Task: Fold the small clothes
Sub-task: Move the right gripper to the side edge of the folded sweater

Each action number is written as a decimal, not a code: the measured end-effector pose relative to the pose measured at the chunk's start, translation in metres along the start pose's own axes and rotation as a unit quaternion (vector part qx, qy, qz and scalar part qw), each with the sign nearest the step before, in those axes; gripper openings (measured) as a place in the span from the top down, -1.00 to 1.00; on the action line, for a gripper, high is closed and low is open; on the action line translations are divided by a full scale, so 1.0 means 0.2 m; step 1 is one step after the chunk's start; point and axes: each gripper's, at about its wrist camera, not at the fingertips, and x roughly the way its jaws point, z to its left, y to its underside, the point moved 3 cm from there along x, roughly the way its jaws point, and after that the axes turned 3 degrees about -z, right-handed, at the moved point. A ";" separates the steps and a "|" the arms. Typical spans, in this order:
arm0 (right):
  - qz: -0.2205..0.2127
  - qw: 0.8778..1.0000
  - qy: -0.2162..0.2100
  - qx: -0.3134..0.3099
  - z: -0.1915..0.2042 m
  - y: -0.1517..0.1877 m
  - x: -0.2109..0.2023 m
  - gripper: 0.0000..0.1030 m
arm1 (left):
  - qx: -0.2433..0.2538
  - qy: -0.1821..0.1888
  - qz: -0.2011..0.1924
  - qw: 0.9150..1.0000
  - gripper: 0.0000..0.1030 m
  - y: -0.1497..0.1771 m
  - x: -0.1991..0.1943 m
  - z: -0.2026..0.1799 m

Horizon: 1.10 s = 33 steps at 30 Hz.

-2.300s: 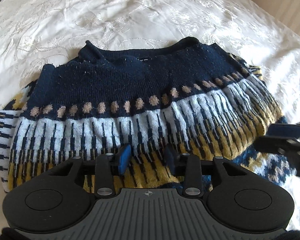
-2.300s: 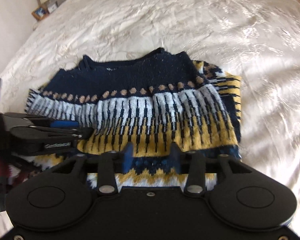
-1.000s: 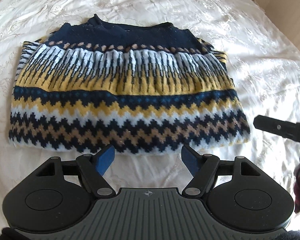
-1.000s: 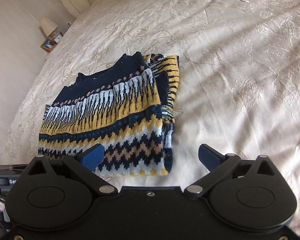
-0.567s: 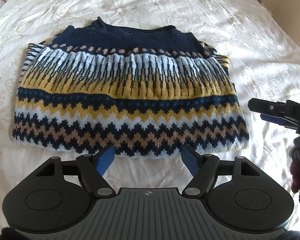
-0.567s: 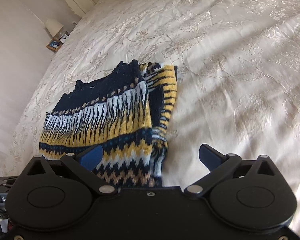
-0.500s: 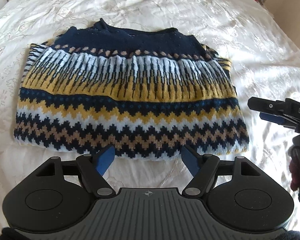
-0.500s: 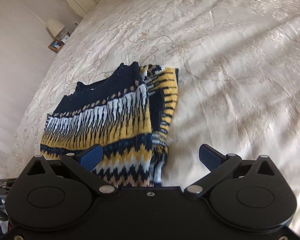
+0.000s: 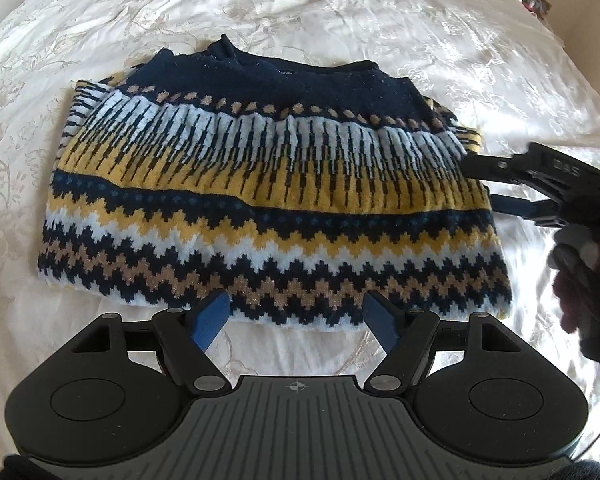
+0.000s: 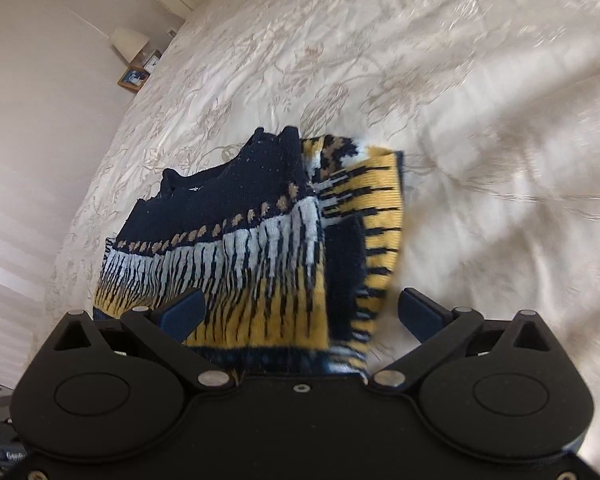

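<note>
The folded sweater [image 9: 268, 184] lies flat on the bed [image 9: 340, 12], filling the middle of my left view. My left tongs [image 9: 298, 316] hang wide and empty just below its lower hem. My right tongs [image 10: 300, 312] stand wide at the sweater's right edge, gripping nothing.

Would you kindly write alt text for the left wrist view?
A folded patterned sweater lies flat on a cream bedspread. The left claw hovers open at its near hem, and the right claw is open at its right edge.
</note>
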 end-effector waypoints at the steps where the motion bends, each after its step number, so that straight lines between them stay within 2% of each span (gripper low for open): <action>1: 0.004 1.000 -0.004 0.004 0.00 -0.01 0.03 -0.99 | 0.001 -0.001 -0.001 1.000 -0.40 -0.01 0.00 0.00; 6: 0.019 0.999 -0.021 0.029 -0.03 -0.04 0.14 -1.00 | 0.000 -0.004 -0.004 1.000 -0.40 -0.04 0.00 0.02; 13: 0.026 0.997 -0.031 0.059 -0.06 -0.06 0.19 -1.00 | -0.004 -0.002 0.005 1.000 -0.40 -0.12 0.05 0.04; 16: 0.031 0.998 -0.022 0.051 -0.04 -0.06 0.18 -1.00 | -0.011 0.003 0.005 1.000 -0.40 -0.19 0.09 0.04; 19: 0.039 0.999 -0.004 0.028 0.00 -0.06 0.20 -1.00 | 0.002 -0.002 0.001 1.000 -0.40 -0.28 0.13 0.03; 26: 0.042 0.999 -0.012 0.023 -0.01 -0.06 0.20 -1.00 | 0.014 -0.021 0.018 1.000 -0.40 -0.47 0.28 0.02; 33: 0.039 0.999 -0.022 0.025 -0.03 -0.06 0.18 -1.00 | 0.041 -0.038 0.059 0.997 -0.40 -0.52 0.43 0.00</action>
